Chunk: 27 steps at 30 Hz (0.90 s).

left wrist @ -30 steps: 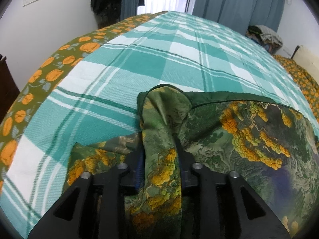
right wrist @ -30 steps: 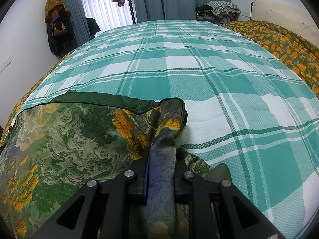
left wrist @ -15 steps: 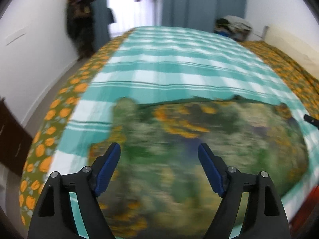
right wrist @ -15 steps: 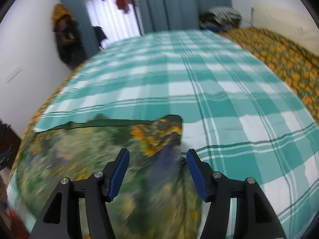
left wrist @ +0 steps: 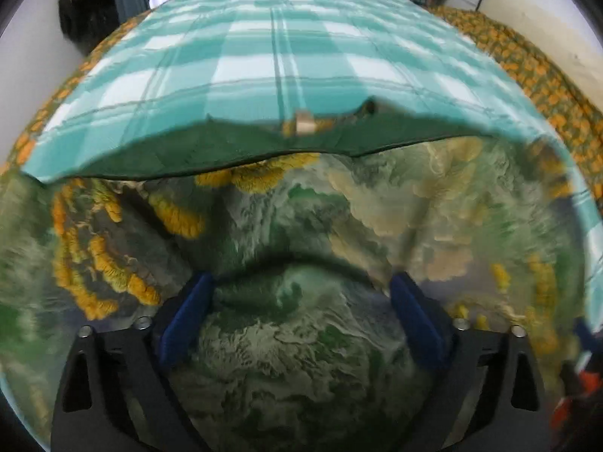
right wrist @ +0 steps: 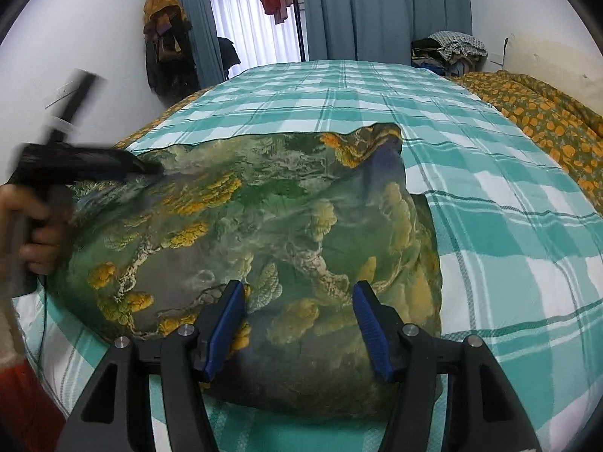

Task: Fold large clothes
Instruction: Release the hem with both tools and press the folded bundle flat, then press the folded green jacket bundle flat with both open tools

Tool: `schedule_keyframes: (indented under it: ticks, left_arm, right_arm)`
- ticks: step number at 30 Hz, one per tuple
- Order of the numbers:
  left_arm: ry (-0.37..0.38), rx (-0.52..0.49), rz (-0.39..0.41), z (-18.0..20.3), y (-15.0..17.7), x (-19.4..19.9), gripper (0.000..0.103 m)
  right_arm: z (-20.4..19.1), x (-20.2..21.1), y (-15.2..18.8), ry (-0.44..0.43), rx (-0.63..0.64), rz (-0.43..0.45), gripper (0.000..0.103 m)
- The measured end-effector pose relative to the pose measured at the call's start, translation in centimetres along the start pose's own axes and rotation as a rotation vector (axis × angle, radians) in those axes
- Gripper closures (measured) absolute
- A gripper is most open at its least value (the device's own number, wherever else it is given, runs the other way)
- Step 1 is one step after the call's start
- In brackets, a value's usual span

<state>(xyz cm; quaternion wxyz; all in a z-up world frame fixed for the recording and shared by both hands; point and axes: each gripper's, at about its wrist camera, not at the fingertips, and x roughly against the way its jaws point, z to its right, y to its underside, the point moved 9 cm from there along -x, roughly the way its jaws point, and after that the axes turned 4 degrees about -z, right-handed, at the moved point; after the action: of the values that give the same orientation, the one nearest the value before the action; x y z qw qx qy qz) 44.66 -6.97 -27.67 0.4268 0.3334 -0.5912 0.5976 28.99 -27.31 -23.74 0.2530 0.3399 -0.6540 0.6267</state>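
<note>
So, rough rundown:
Surroundings: teal plaid bedspread (right wrist: pixel 433 158) covers the bed, orange floral quilt (right wrist: pixel 535 113) along its right side, blue curtains (right wrist: pixel 380 11) and hanging coats (right wrist: pixel 166 37) at the back.
In the way: nothing much between either tool and the cloth.
Garment: green and yellow printed garment (right wrist: pixel 264 233) lies folded on the bedspread, near edge.
Right tool (right wrist: pixel 297 324): jaws wide, empty, just above the garment's near part.
Left tool (left wrist: pixel 301 320): also spread wide, holding nothing, low over the garment (left wrist: pixel 301 226); from the right view its tip (right wrist: pixel 94 162) sits at the left edge, pretty blurred.
</note>
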Motion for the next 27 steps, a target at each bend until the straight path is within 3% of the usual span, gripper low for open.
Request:
schedule_keyframes:
  ticks: [4,9,15,21,27]
  left_arm:
    - [0.010,0.016,0.033,-0.3,0.3,0.0,0.003]
    - [0.000,0.012,0.016,-0.6,0.8,2.1,0.003]
    - [-0.025,-0.081,0.050,-0.3,5.8,5.9,0.003]
    - [-0.111,-0.090,0.028,-0.2,7.0,4.4,0.002]
    - [-0.121,-0.084,0.031,-0.3,7.0,4.1,0.002]
  right_arm:
    - [0.5,-0.5,0.6,-0.062,-0.035,-0.003,0.042]
    - [0.5,-1.1,0.6,-0.049,-0.028,0.000,0.041]
    - [0.5,-0.6,1.0,-0.039,-0.041,0.002,0.041]
    - [0.2,-0.7,1.2,0.005,-0.025,0.008,0.041]
    - [0.3,-0.8,1.4,0.036,-0.007,0.016,0.041]
